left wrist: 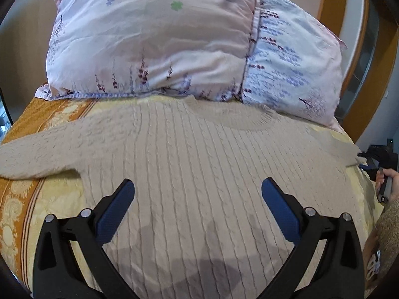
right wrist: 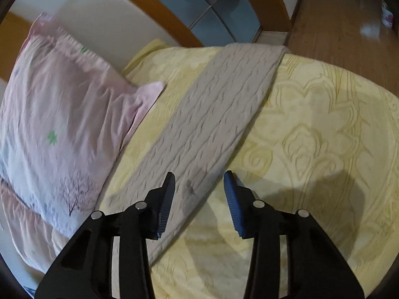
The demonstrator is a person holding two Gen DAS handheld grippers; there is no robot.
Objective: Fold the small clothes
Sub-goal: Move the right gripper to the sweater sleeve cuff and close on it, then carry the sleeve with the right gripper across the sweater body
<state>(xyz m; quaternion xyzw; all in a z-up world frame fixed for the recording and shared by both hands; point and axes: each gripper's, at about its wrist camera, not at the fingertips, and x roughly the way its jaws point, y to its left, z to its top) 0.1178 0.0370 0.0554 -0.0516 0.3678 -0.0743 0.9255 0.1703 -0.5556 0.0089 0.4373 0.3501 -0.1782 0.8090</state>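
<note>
A beige cable-knit sweater lies flat on the bed, neckline toward the pillow. Its left sleeve stretches out to the left. My left gripper is open and empty, hovering over the sweater's body. In the right wrist view the right sleeve runs away toward the bed's far edge. My right gripper is open and empty just above the near part of that sleeve. The right gripper also shows in the left wrist view at the sleeve's end.
A large floral pink and blue pillow lies at the head of the bed, also in the right wrist view. The yellow embossed bedspread has an orange border. A wooden floor lies beyond the bed.
</note>
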